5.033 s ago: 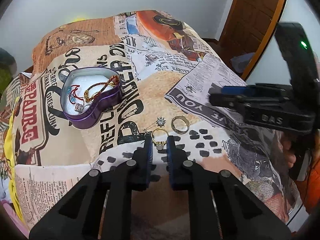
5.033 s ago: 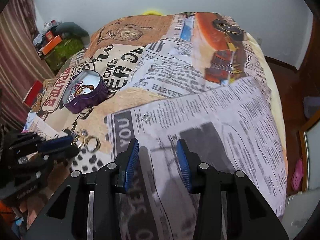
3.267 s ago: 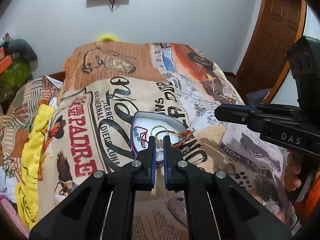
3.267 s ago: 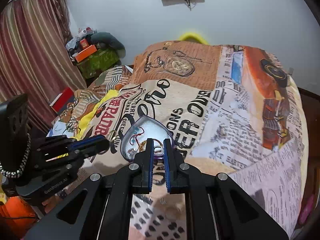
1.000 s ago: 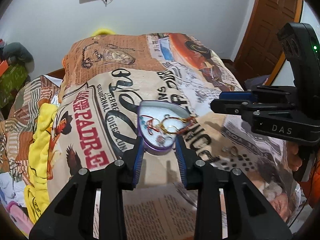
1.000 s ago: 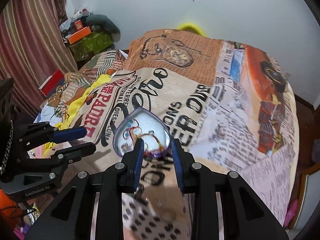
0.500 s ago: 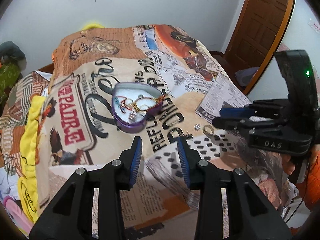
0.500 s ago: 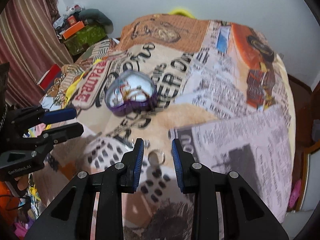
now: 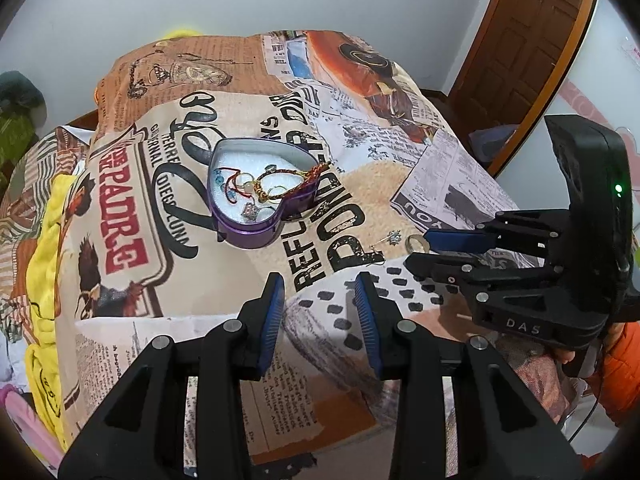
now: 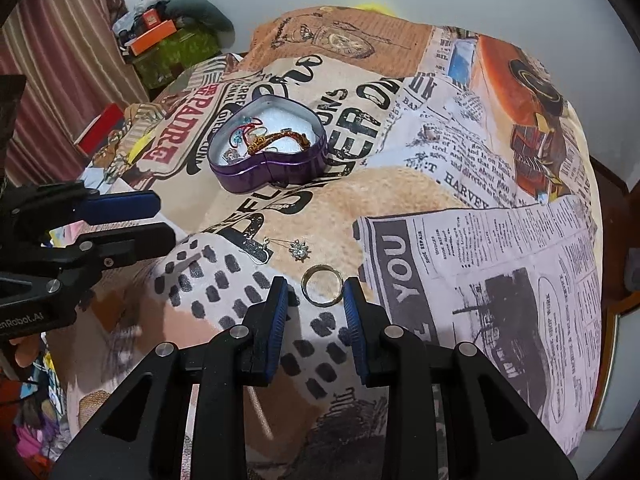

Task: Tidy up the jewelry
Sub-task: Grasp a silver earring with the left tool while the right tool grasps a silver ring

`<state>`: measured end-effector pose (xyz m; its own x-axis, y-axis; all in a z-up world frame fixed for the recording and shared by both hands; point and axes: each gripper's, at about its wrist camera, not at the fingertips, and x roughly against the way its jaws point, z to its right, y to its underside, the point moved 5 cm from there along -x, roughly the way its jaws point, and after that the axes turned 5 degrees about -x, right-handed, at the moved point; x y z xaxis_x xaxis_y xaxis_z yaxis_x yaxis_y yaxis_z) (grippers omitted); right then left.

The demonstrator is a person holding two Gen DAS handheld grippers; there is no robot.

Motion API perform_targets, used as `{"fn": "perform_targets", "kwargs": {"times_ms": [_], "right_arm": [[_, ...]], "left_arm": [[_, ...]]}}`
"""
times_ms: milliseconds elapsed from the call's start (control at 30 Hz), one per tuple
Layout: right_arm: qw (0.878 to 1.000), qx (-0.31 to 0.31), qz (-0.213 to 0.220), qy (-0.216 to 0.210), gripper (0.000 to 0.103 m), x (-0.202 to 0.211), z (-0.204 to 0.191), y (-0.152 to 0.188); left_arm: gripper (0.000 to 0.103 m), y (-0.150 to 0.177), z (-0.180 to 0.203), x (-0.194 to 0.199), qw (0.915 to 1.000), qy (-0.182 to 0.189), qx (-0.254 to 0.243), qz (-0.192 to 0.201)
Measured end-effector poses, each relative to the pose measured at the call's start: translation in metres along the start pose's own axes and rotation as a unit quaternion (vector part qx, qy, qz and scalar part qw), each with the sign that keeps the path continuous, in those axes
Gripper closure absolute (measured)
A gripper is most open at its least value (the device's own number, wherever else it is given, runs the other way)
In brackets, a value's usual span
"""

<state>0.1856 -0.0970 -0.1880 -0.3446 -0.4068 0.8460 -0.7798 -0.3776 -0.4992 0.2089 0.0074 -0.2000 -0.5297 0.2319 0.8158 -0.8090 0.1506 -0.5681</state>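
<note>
A purple heart-shaped tin (image 9: pixel 256 236) (image 10: pixel 280 172) sits on the printed bedspread and holds a braided bracelet (image 10: pixel 280 139), rings and a red-and-blue string piece. A gold ring (image 10: pixel 321 290) (image 9: pixel 416 243) and a small flower-shaped earring (image 10: pixel 299 250) (image 9: pixel 393 236) lie loose on the cover. My right gripper (image 10: pixel 316 300) is open and empty, its fingertips on either side of the gold ring, just short of it. My left gripper (image 9: pixel 319 300) is open and empty, held over the cover in front of the tin. Each gripper shows in the other's view.
The bedspread (image 9: pixel 168 272) covers a bed that falls away at the near and left edges. A yellow cloth (image 9: pixel 44 264) lies at the left. Boxes and clutter (image 10: pixel 160 36) stand by a curtain beyond the bed. A wooden door (image 9: pixel 520 40) is at the right.
My left gripper carried a gold hoop piece to the tin, opened and pulled back. My right gripper, shut over the tin earlier, opened and moved down to the gold ring.
</note>
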Motion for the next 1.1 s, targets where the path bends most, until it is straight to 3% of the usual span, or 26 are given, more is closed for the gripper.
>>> {"fn": "perform_targets", "kwargs": {"times_ms": [467,833,1100], "right_arm": [[0.998,-0.046,0.044,-0.003,0.084,0.020,0.032,-0.009],[0.997,-0.064,0.041,-0.009,0.084,0.020,0.052,-0.005],[0.996,-0.070,0.043,-0.017,0.084,0.021,0.054,-0.005]], "left_arm": [[0.067,-0.028,0.042,-0.021,0.9982,-0.002,-0.059,0.002],[0.067,-0.035,0.066,-0.049,0.9944,-0.017,-0.103,-0.013],[0.088,-0.029,0.063,-0.061,0.9948,-0.012,-0.097,-0.031]]}}
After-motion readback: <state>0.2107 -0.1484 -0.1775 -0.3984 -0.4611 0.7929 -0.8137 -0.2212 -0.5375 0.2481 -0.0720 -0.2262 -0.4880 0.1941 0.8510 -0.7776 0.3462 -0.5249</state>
